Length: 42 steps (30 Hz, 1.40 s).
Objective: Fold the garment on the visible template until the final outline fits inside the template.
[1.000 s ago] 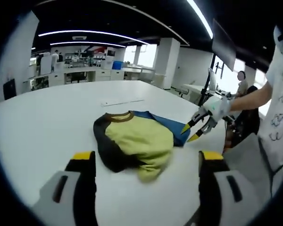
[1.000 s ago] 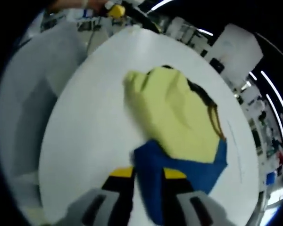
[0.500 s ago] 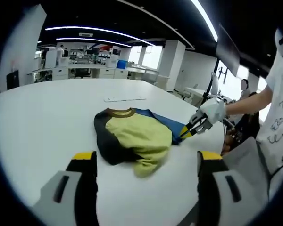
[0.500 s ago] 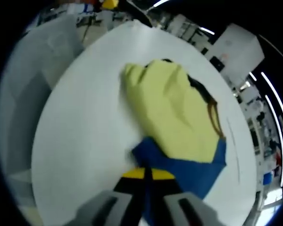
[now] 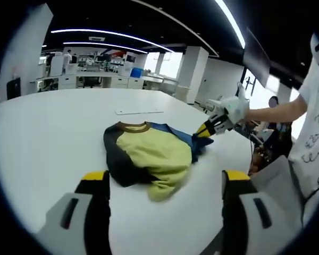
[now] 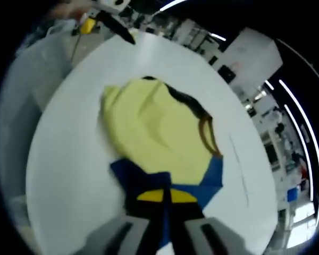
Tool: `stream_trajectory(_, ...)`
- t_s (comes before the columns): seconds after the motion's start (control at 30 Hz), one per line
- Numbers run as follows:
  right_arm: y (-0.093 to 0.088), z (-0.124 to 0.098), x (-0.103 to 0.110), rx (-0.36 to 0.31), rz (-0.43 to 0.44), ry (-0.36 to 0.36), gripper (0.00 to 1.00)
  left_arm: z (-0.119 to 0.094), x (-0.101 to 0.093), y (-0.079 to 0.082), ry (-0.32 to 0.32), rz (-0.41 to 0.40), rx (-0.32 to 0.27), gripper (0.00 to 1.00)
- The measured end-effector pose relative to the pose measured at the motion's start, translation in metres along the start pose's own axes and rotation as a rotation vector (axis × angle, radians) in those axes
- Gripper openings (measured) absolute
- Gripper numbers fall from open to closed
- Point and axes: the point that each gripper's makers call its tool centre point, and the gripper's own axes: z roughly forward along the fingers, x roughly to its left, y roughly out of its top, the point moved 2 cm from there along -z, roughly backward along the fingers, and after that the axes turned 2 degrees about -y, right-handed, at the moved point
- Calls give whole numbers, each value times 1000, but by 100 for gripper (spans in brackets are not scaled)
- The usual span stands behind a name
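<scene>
A crumpled shirt [image 5: 149, 154] with a yellow front, black side and brown collar lies on the white table [image 5: 48, 127]. Its blue sleeve [image 5: 194, 142] is lifted off the table on the right, pinched by my right gripper [image 5: 203, 130], which a gloved hand holds. In the right gripper view my right gripper [image 6: 163, 197] is shut on the blue sleeve [image 6: 149, 183], with the yellow front [image 6: 154, 133] spread beyond it. My left gripper [image 5: 165, 183] stands open, short of the shirt's near edge, with nothing between its fingers.
A thin pale strip [image 5: 138, 111] lies on the table beyond the collar. A person in a white printed shirt [image 5: 313, 122] stands at the right edge. Desks and office furniture line the far room. The other gripper's yellow tip [image 6: 87, 24] shows past the table's far edge.
My right gripper shut on the blue sleeve and has lifted it up off the table, away from the shirt's right side. My left gripper stayed open in place.
</scene>
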Motion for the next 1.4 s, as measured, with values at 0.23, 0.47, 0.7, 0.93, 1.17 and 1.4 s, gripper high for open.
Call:
stream_trajectory(0.23, -4, 25, -14, 42, 1, -10, 0, -2, 1, -4, 7, -8, 9, 84)
stream_trajectory(0.47, -3, 46, -30, 67, 2, -4, 0, -5, 3, -7, 18, -18, 12, 83)
stream_trajectory(0.7, -6, 57, -27, 103, 27, 0, 0, -6, 5, -9, 28, -28, 15, 83)
stream_trajectory(0.93, -7, 56, -24, 108, 33, 17, 8, -6, 5, -11, 26, -33, 19, 83)
stream_trajectory(1.17, -9, 45, -27, 80, 93, 6, 23, -4, 4, -11, 20, -32, 17, 83)
stream_trajectory(1.4, 1, 25, -19, 36, 106, -17, 26, -3, 1, -16, 13, -37, 22, 83)
